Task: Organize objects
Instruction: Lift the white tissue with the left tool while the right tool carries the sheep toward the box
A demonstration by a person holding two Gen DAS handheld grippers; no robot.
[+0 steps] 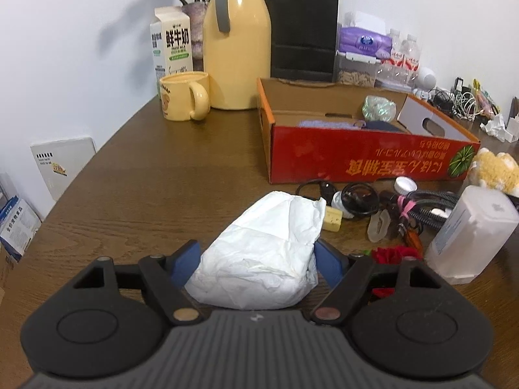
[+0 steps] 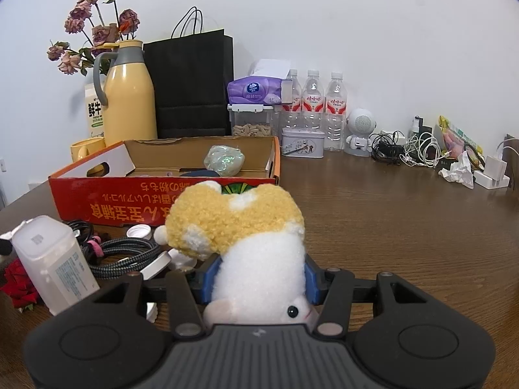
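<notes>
Three water bottles [image 2: 313, 97], one red box [image 2: 162, 178], one thermos [image 2: 128, 103], one mug [image 1: 183, 97], one plush toy [image 2: 240, 227]

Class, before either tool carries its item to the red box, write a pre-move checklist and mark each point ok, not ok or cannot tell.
1. Left tool grips the white packet: ok, pads on both sides.
2. Right tool grips the plush toy: ok.
3. Red box open on top: ok.
4. Free floor space inside the box: cannot tell; a shiny wrapped ball and darker items lie there.
5. Packet clear of the cables: ok.
6. Plush lifted off the table: cannot tell.
</notes>
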